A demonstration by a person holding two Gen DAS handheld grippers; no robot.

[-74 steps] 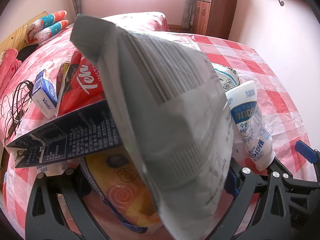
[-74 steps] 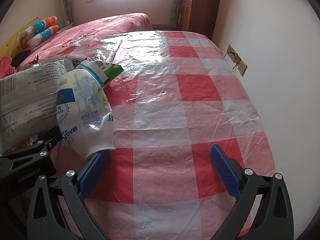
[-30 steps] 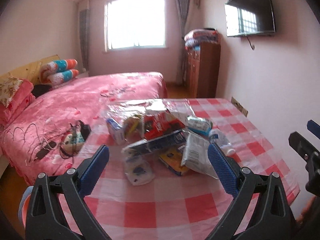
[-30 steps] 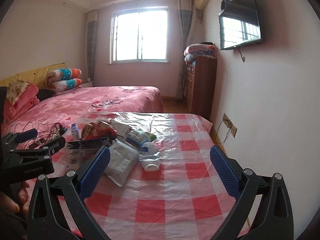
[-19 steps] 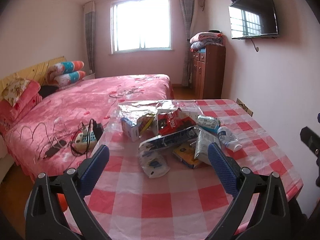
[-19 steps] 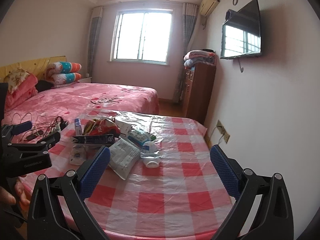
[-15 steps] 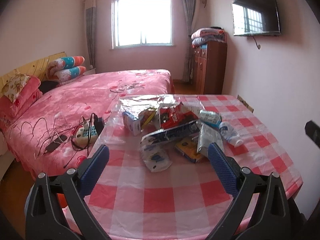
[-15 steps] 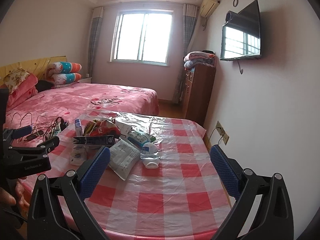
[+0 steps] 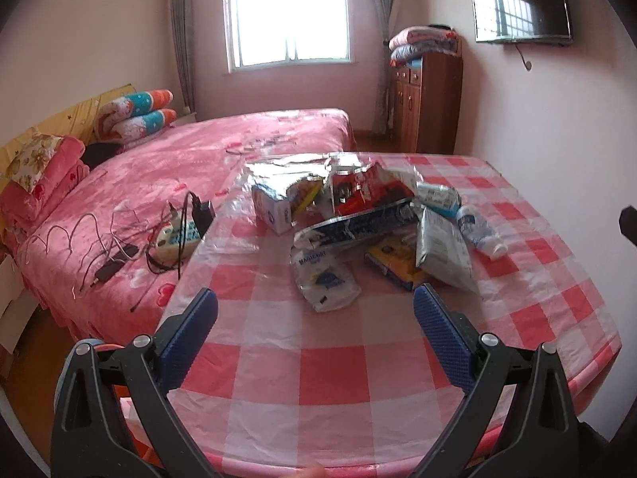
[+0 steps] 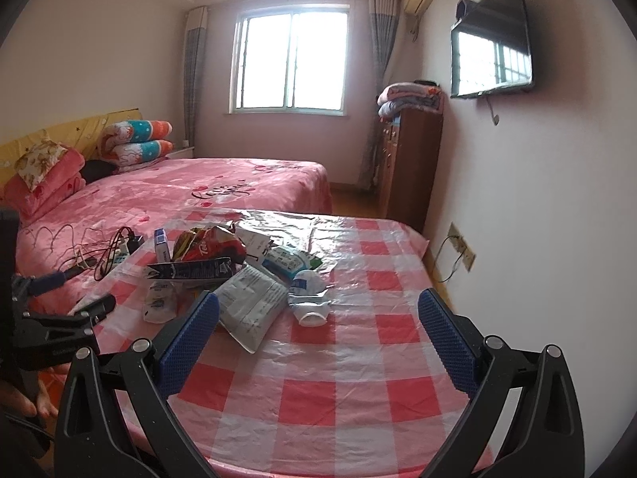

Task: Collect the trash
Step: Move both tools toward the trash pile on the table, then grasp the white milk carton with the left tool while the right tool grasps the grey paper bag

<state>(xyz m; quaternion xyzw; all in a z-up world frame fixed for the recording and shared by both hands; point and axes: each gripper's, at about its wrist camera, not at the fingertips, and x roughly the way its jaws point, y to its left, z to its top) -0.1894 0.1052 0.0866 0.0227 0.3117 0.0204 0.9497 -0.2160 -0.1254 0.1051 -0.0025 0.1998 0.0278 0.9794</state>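
Note:
A heap of trash lies on the red-and-white checked table [image 9: 326, 362]: a grey foil bag [image 9: 440, 251], a red snack bag [image 9: 364, 191], a dark blue flattened carton [image 9: 358, 225], a white pouch [image 9: 324, 281], a yellow pack [image 9: 398, 261], a white tube [image 9: 479, 231] and a small blue-and-white box [image 9: 272, 209]. My left gripper [image 9: 314, 318] is open and empty, held back over the table's near edge. My right gripper [image 10: 318, 318] is open and empty, also well short of the heap [image 10: 239, 271]. The left gripper also shows in the right wrist view [image 10: 59, 318].
A pink bed [image 9: 199, 159] abuts the table's left side, with a power strip and cables [image 9: 175, 235] on it. A wooden cabinet [image 9: 426, 99] stands at the back right. A wall with a socket [image 10: 462, 249] runs along the table's right side.
Both grippers have pulled far back from the heap; the left one let go of the grey foil bag, which now lies on the table. In the last half second little moved.

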